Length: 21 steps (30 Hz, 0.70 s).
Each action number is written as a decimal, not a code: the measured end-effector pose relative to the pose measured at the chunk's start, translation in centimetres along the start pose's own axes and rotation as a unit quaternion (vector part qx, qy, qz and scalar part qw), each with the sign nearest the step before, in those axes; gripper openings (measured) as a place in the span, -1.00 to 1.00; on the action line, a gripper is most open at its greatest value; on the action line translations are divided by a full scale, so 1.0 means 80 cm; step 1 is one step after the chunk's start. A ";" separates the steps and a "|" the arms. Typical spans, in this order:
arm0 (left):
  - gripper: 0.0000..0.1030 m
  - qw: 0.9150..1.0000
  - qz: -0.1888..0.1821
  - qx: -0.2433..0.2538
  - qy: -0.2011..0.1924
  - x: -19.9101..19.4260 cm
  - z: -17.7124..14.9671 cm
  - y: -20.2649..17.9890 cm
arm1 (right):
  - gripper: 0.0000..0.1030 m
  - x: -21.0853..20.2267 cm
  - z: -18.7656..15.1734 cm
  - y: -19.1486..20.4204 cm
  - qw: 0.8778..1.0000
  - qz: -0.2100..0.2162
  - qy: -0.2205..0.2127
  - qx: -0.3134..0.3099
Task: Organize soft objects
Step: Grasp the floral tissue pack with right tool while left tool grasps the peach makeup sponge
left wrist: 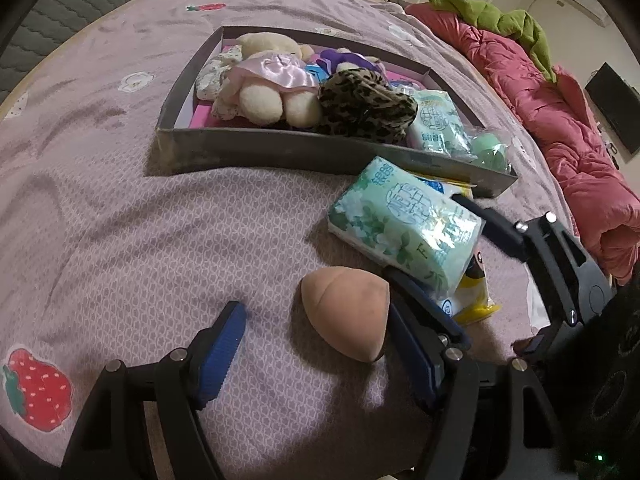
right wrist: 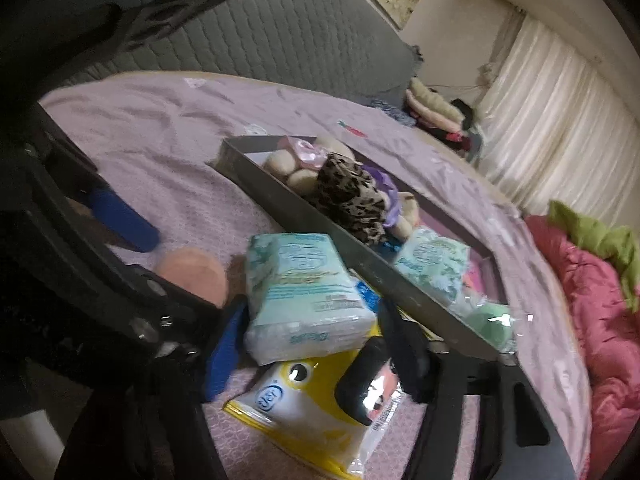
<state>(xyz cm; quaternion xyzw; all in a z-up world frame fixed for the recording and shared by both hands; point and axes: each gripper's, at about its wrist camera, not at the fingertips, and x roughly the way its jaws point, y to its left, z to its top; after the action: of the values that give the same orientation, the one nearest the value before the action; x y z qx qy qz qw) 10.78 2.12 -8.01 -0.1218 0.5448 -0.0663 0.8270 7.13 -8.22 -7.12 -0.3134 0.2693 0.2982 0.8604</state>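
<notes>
The left hand-held gripper (left wrist: 316,344) hangs wide open over the bed (left wrist: 120,200), its blue pads flanking the peach sponge (left wrist: 346,314), with the right pad against it. The right hand-held gripper (right wrist: 316,344) closes around the mint tissue pack (right wrist: 304,292), just beside the grey tray (left wrist: 240,148) of soft toys.

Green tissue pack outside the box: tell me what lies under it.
The tissue pack rests on a yellow packet and a blue-printed white one; how many more lie beneath is hidden.
</notes>
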 end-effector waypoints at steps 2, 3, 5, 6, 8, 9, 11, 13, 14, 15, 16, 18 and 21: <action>0.38 1.000 -0.002 0.006 -0.002 0.000 0.002 0.000 | 0.06 0.001 0.000 0.000 1.000 0.004 0.000 -0.002; 0.34 1.000 -0.005 0.010 -0.003 0.001 0.003 -0.002 | 0.05 0.001 0.000 0.000 1.000 0.006 0.002 0.000; 0.27 1.000 -0.012 0.012 -0.005 0.003 0.005 -0.003 | 0.03 0.000 0.000 -0.009 1.000 0.017 0.002 0.017; 0.22 1.000 -0.017 0.009 -0.005 0.004 0.007 -0.003 | 0.03 -0.002 -0.001 -0.009 1.000 0.015 0.003 0.022; 0.15 1.000 -0.024 0.005 -0.005 0.007 0.010 -0.004 | 0.01 -0.006 -0.004 -0.013 1.000 0.013 0.007 0.026; 0.09 1.000 -0.029 0.002 -0.005 0.008 0.012 -0.004 | 0.01 -0.007 -0.006 -0.016 0.999 0.013 0.007 0.028; 0.01 0.999 -0.036 0.001 -0.005 0.010 0.014 -0.004 | 0.01 -0.011 -0.006 -0.019 1.000 0.011 0.007 0.028; -0.04 0.999 -0.043 -0.002 -0.004 0.014 0.015 -0.006 | 0.01 -0.015 -0.008 -0.021 1.000 0.006 0.006 0.026; -0.06 0.999 -0.043 -0.002 -0.004 0.015 0.015 -0.007 | 0.01 -0.017 -0.009 -0.023 1.000 0.006 0.006 0.027; -0.07 0.999 -0.042 0.000 -0.004 0.017 0.016 -0.008 | 0.01 -0.018 -0.010 -0.025 1.000 0.006 0.005 0.028; -0.08 0.999 -0.042 0.001 -0.004 0.017 0.016 -0.008 | 0.01 -0.019 -0.010 -0.026 1.000 0.005 0.004 0.027; -0.12 0.999 -0.044 -0.002 -0.007 0.015 0.016 -0.006 | 0.01 -0.021 -0.009 -0.026 1.000 0.004 0.002 0.026; -0.13 0.999 -0.045 -0.007 -0.011 0.010 0.014 -0.005 | 0.01 -0.025 -0.010 -0.029 1.000 0.002 -0.001 0.030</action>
<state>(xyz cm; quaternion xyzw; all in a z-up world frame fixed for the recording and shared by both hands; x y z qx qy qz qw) 12.16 1.70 -8.21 -0.1527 0.5299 -0.0979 0.8284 7.10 -10.92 -5.49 -0.2868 0.2782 0.2920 0.8690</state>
